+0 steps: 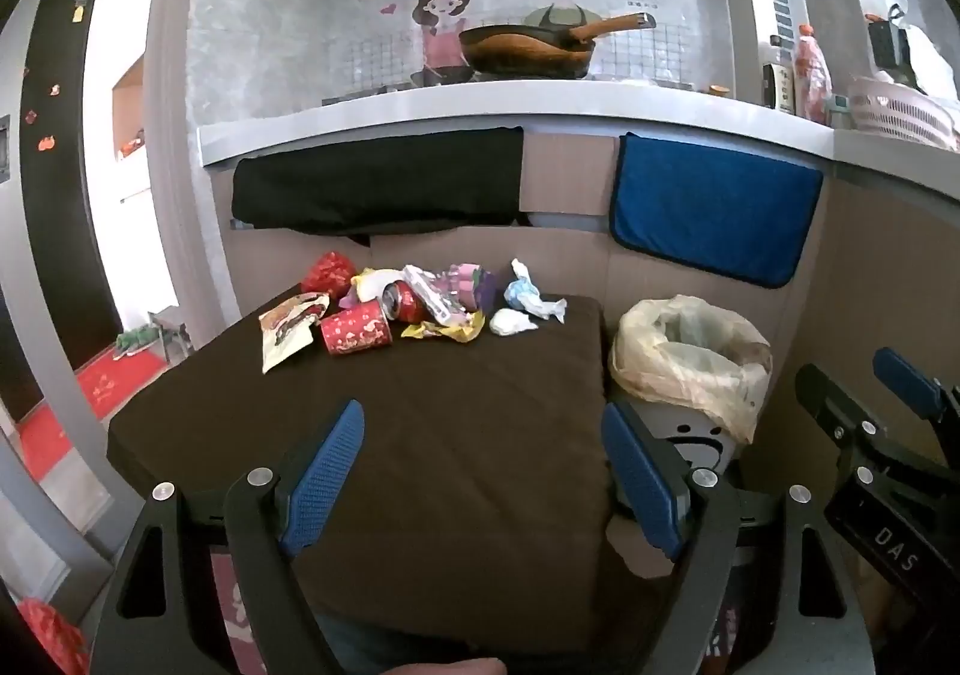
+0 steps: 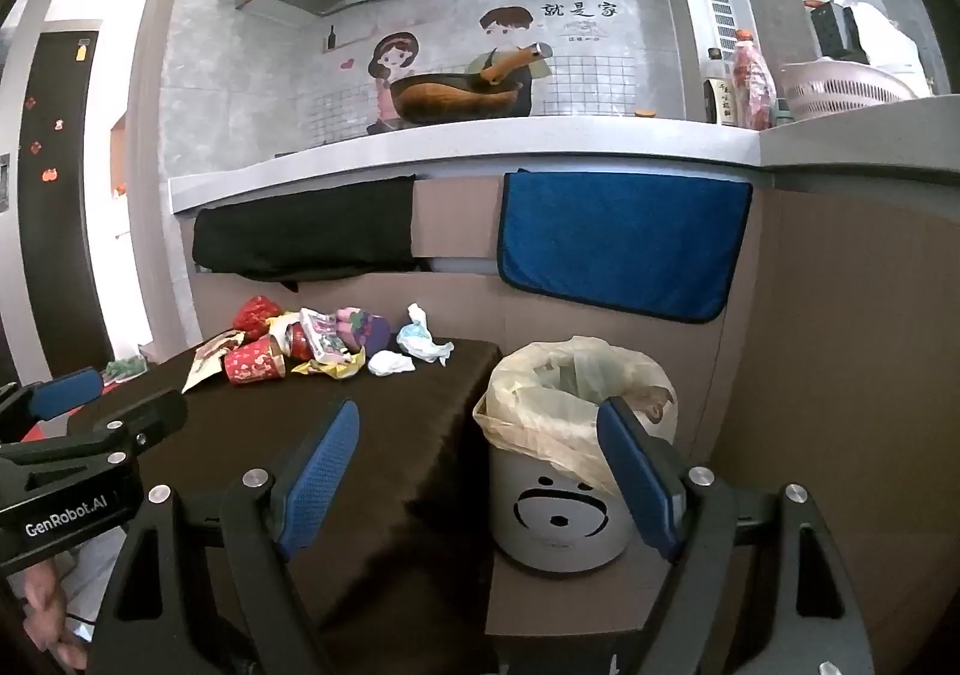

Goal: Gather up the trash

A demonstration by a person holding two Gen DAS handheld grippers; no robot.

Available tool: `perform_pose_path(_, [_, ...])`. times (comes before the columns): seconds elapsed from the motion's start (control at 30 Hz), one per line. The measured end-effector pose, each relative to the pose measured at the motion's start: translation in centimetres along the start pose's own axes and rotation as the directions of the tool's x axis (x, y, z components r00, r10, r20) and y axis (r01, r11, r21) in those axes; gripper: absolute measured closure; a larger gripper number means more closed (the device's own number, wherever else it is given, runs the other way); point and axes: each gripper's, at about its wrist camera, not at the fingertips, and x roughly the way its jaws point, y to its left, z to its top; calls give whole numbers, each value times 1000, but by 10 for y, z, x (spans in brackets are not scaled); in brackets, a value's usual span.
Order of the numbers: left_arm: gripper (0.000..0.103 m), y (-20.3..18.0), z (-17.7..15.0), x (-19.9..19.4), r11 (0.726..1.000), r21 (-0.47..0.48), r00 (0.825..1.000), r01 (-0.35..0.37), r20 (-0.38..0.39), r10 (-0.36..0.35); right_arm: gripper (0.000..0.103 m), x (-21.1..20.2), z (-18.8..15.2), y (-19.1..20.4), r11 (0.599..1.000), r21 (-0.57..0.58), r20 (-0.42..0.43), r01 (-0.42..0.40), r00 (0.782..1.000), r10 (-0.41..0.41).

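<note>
The left gripper (image 1: 480,471) sits nearest, its blue-padded fingers spread wide with nothing between them, over the near half of the dark brown table (image 1: 420,465). The right gripper (image 2: 480,471) is likewise spread wide and empty, straddling the table's right edge and the bin (image 2: 558,495).

From the left wrist view, a broad bare stretch of brown cloth runs from the fingers toward 12 o'clock. The table's right edge drops off at about 2 o'clock, and the white bin with a face drawn on its side stands just beside that edge, lined with a yellowish plastic bag (image 1: 690,357) whose mouth is open.

The trash pile (image 1: 414,303) lies at 11 to 12 o'clock along the table's far edge: a red printed cup (image 1: 355,335) on its side, a red can (image 1: 403,302), a torn snack packet (image 1: 288,328), a yellow wrapper (image 1: 447,328), and crumpled white tissues (image 1: 528,309) at the pile's right end. The items in the middle overlap, so their shapes are hard to separate. The bin's inside is mostly hidden by the bag folds.

Beyond, a black cloth (image 1: 378,183) and a blue towel (image 1: 714,213) hang from the grey counter (image 1: 480,102), which carries a wok (image 1: 528,51).
</note>
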Motion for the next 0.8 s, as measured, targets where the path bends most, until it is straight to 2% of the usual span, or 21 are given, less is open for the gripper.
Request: perform_pose_path(0.8, [22, 0, -1, -4, 1000, 5, 1000, 8, 23, -8, 24, -5, 4, -1, 1000, 4, 12, 2, 1000, -2])
